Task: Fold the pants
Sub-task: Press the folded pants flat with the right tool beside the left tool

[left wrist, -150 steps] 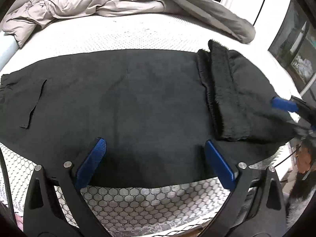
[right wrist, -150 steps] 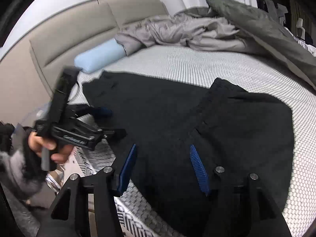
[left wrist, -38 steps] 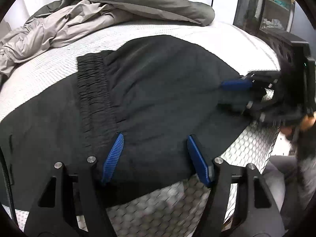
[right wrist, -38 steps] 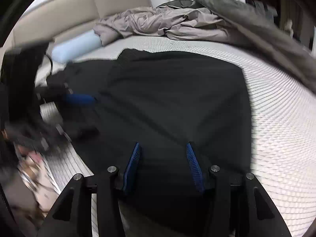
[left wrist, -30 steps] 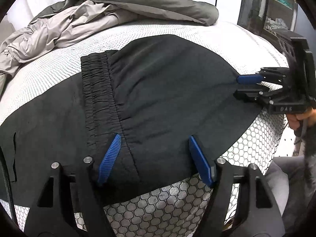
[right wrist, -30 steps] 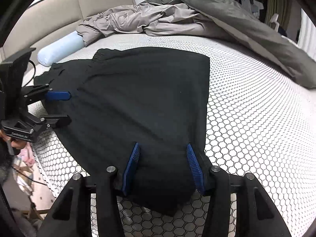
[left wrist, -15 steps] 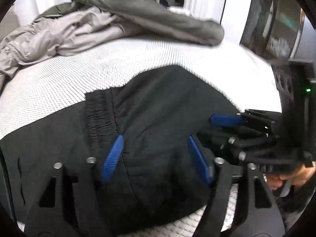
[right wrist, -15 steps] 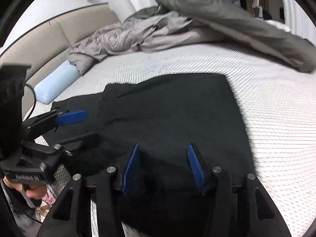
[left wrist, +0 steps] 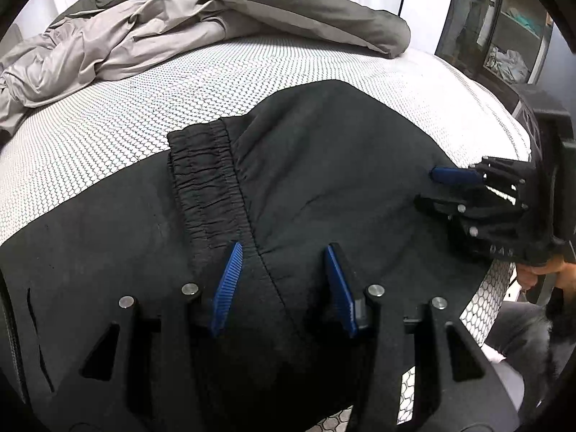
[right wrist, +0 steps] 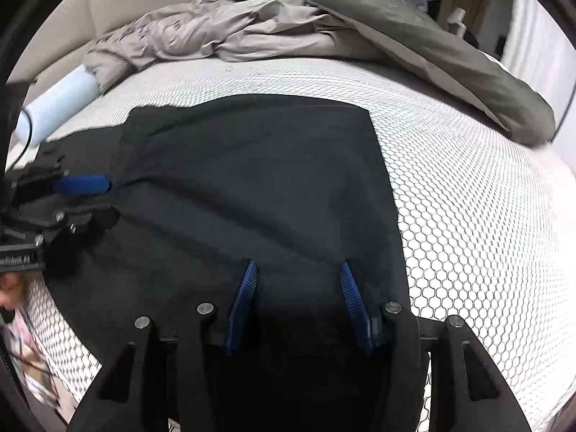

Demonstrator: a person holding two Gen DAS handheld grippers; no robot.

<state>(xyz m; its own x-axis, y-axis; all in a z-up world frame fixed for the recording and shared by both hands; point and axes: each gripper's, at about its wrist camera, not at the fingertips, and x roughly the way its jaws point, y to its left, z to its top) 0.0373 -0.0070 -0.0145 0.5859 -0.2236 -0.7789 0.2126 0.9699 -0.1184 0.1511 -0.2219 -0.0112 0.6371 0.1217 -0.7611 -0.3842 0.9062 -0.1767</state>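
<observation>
The black pants [left wrist: 324, 165] are lying doubled over now, the waistband [left wrist: 205, 183] resting across the leg panel just ahead of the left gripper [left wrist: 284, 270], whose jaws are closing with cloth between them. The right gripper [right wrist: 297, 288] is now sitting over the folded edge, cloth bunching between its pads.

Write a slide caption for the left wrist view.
Left gripper closing over folded black pants on the bed, right gripper alongside.
</observation>
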